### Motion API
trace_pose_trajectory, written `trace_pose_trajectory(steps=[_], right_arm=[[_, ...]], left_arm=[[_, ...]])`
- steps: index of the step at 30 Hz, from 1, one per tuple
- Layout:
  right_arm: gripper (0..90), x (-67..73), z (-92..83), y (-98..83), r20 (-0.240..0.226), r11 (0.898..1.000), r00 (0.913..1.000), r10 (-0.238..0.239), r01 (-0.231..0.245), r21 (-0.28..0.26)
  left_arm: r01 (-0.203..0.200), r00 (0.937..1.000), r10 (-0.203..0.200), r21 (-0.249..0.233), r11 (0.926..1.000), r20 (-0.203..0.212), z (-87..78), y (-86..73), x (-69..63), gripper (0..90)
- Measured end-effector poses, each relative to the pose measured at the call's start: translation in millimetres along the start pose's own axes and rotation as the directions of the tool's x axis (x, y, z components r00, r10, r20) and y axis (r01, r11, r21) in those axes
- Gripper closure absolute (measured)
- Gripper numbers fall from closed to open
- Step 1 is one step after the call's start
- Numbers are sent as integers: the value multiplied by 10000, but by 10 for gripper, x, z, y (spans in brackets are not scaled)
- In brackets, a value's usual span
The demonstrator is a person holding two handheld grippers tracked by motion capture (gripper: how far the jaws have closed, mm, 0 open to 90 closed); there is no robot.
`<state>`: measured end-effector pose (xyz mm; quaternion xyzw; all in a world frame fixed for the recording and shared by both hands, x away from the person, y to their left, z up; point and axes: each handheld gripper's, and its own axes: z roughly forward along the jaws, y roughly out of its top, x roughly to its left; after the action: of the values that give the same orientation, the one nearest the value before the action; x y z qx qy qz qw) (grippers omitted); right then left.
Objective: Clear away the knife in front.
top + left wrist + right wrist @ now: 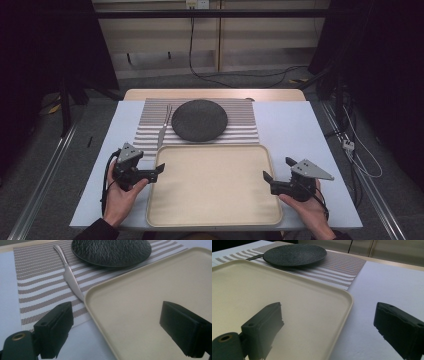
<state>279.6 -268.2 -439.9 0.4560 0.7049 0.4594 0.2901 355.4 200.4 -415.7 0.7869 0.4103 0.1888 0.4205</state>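
Two hand-held grippers sat closest to the high view's camera, one at each side of a cream tray [215, 215]. Left gripper [161, 170]: jaws stood wide apart, nothing clamped. In the left gripper view, one jaw was over the white table surface [7, 290] at the edge of the striped placemat [37, 277], the other over the tray floor, so the tray's left rim ran between them without either pad touching it. Right gripper [278, 169]: jaws likewise stood apart and gripped nothing. In the right gripper view, the tray's right rim passed between them, one jaw above the tray floor and the other above bare table.

Tray position: at the near middle of the table, flat, with nothing on it. Its far edge lay over the near edge of the placemat.

Surrounding items: a dark textured plate [199, 119] rested on the placemat just beyond the tray, apart from it. A metal knife [162, 131] lay left of the plate, running front to back; its near tip reached the tray's far left corner and appeared to touch or slip beneath the rim. No item lay between either gripper and the tray rim.
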Motion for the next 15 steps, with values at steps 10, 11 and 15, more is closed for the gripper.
trace_pose_trajectory(steps=[10, 11, 15], right_arm=[[82, -1, 10, -1, 24, 10000, 10000, -28, 28, 61], [82, 0, 9, 0, 32, 10000, 10000, -13, 13, 55], [82, -2, 6, -2, 27, 10000, 10000, 4, -4, 57]], left_arm=[[-406, 9986, 415, 260, 9988, -325, 161, 168, 177, 96], [-494, 9981, 504, 288, 9984, -361, 178, 192, 183, 96], [-422, 9982, 430, 202, 9989, -427, 220, 267, 231, 107]])
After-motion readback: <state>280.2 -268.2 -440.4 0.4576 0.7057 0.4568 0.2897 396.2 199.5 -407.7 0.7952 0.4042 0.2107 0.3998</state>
